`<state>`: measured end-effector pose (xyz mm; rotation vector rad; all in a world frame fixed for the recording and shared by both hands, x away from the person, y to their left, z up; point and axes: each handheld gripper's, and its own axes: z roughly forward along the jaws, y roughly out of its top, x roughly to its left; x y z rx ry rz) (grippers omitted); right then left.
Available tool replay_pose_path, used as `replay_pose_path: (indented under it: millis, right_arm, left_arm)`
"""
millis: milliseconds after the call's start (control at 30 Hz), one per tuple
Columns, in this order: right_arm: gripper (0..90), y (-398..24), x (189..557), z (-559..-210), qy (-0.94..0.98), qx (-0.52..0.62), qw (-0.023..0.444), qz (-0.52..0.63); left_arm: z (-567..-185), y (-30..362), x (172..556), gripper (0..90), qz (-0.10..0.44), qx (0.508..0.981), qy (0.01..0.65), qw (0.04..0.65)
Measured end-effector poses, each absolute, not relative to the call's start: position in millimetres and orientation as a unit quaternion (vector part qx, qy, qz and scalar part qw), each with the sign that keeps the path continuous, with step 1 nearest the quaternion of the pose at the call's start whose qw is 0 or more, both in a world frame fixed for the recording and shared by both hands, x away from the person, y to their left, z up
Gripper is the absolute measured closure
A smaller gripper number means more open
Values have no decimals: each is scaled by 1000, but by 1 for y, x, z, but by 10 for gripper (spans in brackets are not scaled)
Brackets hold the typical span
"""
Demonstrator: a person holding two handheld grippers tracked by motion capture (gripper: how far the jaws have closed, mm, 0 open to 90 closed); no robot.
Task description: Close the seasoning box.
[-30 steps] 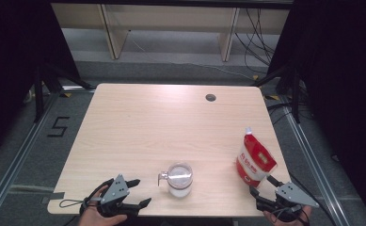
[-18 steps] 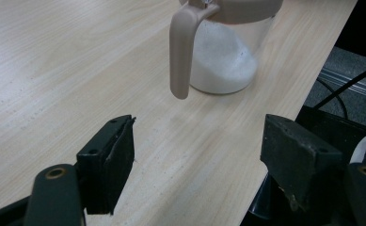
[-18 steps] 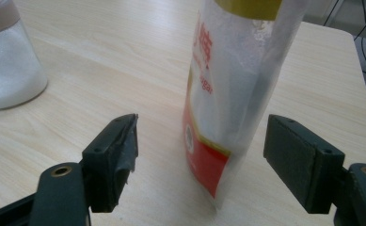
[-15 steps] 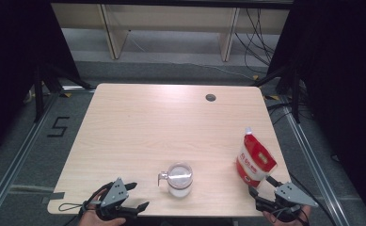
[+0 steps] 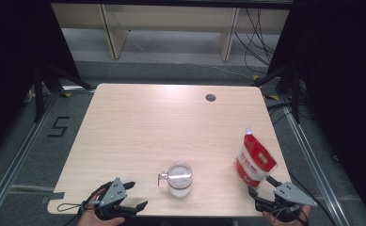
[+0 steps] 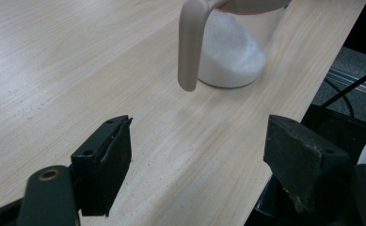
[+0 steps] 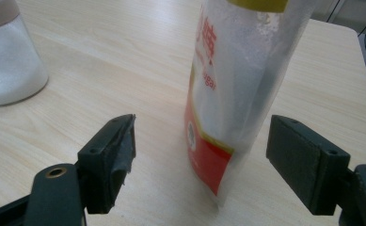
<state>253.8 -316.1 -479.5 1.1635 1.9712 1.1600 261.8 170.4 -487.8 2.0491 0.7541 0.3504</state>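
Jaws on my left gripper (image 5: 132,197) stand wide apart with nothing between them but bare wood; they have just been opening a little further, and they grip nothing. That gripper sits at the near left corner of the table (image 5: 147,122), part of it hanging past the front edge. From its own camera I look along the jaws toward the jar (image 6: 232,42), which stands ahead and apart from them, its beige handle (image 6: 190,44) turned my way and curving down the near side. In the high view the jar (image 5: 179,179) is near the front edge, about midway across, upright, clear-walled with a beige collar at the top. It holds a white granular powder, heaped higher on one side so the surface slopes. Further right stands the pouch (image 5: 254,160), upright near the right edge, red and white with a spout at its top corner. My right gripper (image 5: 264,187) is at the near right corner, just in front of it. In the right gripper view the pouch (image 7: 227,94) stands between the two jaws, and I see a clear gap on either side, so the pads press on nothing and the jaws are open wide. Through its clear panel I see white grains filling it; the lower part is printed red.
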Motion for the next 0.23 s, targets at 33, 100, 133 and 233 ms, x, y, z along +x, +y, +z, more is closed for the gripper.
replay_pose_path:
  millis: [33,100,133,233]
  right_arm:
    - [254,-316,254,-480,737,435,284,433]
    - [253,-316,254,-480,738,434,285,432]
    - [253,-316,254,-480,738,433,285,431]
    - [249,-316,254,-480,738,434,285,430]
  left_arm:
    - [-488,170,262,236,142,829,304,448]
    - [-487,172,263,236,140,838,294,438]
    - [-488,170,262,236,139,829,303,449]
    - [-488,172,263,235,140,834,301,441]
